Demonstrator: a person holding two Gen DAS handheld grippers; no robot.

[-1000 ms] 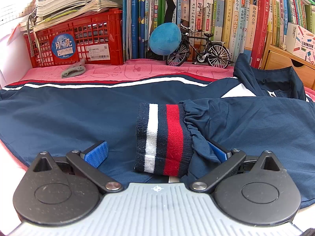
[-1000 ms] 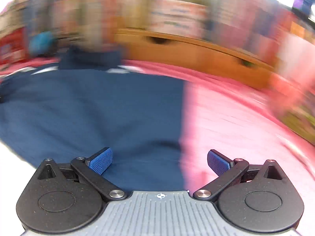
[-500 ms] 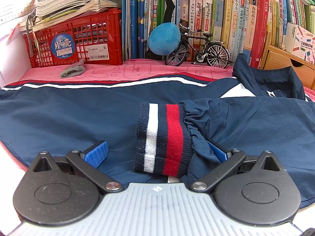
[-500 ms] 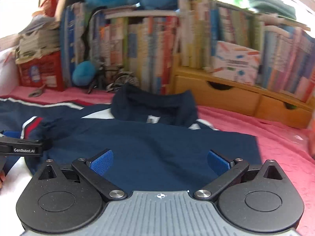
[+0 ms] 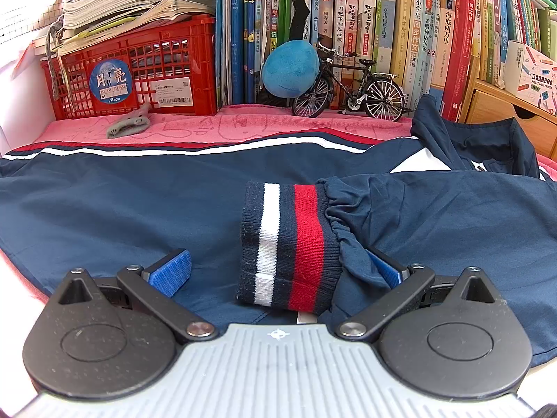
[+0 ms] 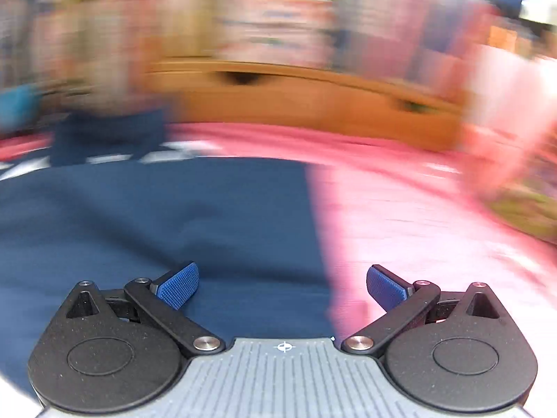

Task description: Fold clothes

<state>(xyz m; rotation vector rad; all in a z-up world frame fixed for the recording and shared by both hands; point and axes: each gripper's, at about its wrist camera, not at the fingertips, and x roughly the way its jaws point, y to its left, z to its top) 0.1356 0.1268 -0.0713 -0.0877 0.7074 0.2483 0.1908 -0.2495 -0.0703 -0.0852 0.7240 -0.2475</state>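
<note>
Two spread claws, striped cuff (image 5: 289,247) between left claw (image 5: 278,271) fingers

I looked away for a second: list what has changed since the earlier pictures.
Only the right gripper moved: half a second ago it faced the jacket's collar and the bookshelf; now its blurred view has swung right, over the jacket's edge and the pink cover, much as a second ago. Its jaws stayed open and empty. The left gripper kept still, open around the striped cuff.
</note>
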